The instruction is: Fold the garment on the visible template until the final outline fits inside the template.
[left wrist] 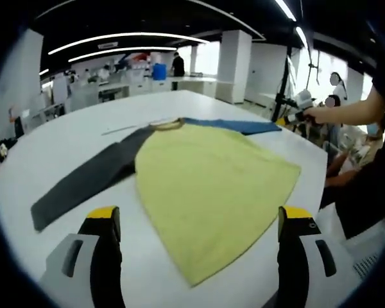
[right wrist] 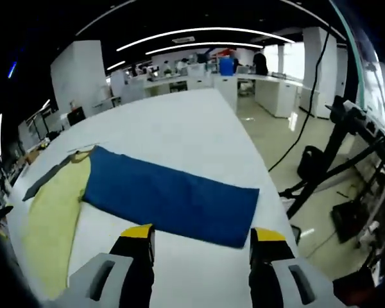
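A shirt lies flat on the white table (left wrist: 64, 147). Its yellow body (left wrist: 212, 179) spreads toward me, a dark grey sleeve (left wrist: 90, 179) runs out to the left and a blue sleeve (left wrist: 234, 125) to the far right. My left gripper (left wrist: 200, 218) hovers open over the yellow hem, gripping nothing. In the right gripper view the blue sleeve (right wrist: 170, 196) stretches across just ahead, with the yellow body (right wrist: 51, 218) at the left. My right gripper (right wrist: 202, 234) is open just short of the sleeve's near edge. A person's arm (left wrist: 346, 115) holds a gripper beyond the blue cuff.
The table's right edge (right wrist: 269, 192) drops to the floor, where black stands and cables (right wrist: 333, 167) crowd close. Seated people (left wrist: 337, 128) are at the right. Desks and pillars (left wrist: 234, 64) fill the far room. A thin line (left wrist: 125, 128) marks the table near the collar.
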Demonstrator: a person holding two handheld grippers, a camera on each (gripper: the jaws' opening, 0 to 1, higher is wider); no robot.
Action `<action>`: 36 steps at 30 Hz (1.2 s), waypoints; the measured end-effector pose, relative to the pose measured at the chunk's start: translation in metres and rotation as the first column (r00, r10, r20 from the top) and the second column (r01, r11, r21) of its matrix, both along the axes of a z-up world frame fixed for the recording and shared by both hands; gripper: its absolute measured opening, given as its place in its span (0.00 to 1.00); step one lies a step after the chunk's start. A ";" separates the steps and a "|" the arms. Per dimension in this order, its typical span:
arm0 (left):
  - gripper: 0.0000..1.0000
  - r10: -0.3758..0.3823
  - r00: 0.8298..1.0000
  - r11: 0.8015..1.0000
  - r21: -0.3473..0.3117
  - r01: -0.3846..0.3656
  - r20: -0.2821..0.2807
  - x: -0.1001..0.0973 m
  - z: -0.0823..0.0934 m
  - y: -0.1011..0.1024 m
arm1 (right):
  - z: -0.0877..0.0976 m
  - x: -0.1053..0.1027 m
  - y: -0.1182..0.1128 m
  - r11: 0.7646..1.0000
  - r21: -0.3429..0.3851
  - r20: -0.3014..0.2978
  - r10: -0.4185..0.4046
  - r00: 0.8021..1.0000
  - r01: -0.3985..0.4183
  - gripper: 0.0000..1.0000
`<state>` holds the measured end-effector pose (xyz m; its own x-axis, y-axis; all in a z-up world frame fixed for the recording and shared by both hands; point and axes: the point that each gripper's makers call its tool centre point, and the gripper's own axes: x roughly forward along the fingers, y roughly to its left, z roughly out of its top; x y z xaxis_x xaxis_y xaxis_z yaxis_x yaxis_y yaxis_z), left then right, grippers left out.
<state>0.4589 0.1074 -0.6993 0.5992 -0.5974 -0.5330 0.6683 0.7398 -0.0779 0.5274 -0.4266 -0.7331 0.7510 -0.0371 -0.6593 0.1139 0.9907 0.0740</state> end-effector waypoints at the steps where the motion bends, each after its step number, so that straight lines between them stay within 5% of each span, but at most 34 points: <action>1: 0.99 -0.001 1.000 1.000 0.002 0.001 -0.003 0.000 -0.001 0.000 | -0.002 0.002 -0.004 1.000 -0.005 0.000 -0.015 1.000 0.015 0.52; 15: 0.98 0.006 0.999 1.000 0.027 -0.005 -0.032 -0.003 -0.007 0.005 | -0.025 -0.007 -0.019 0.997 -0.051 -0.106 -0.070 0.992 0.065 0.24; 20: 0.97 0.009 0.999 1.000 0.029 -0.008 -0.031 -0.002 -0.007 0.005 | -0.023 -0.006 -0.020 0.996 -0.034 -0.092 -0.083 0.992 0.080 0.22; 23: 0.96 -0.015 0.998 0.995 0.094 0.020 -0.053 -0.008 -0.015 0.008 | -0.022 -0.006 -0.024 0.994 -0.027 -0.100 -0.103 0.990 0.101 0.20; 36: 0.96 0.008 0.998 0.996 0.088 -0.003 -0.059 -0.012 -0.013 0.008 | -0.022 -0.009 -0.033 0.988 -0.012 -0.113 -0.151 0.982 0.151 0.05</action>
<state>0.4465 0.1157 -0.7122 0.5683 -0.5438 -0.6175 0.6605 0.7490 -0.0517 0.5187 -0.4592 -0.7552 0.6573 -0.1465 -0.7392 0.2698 0.9617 0.0492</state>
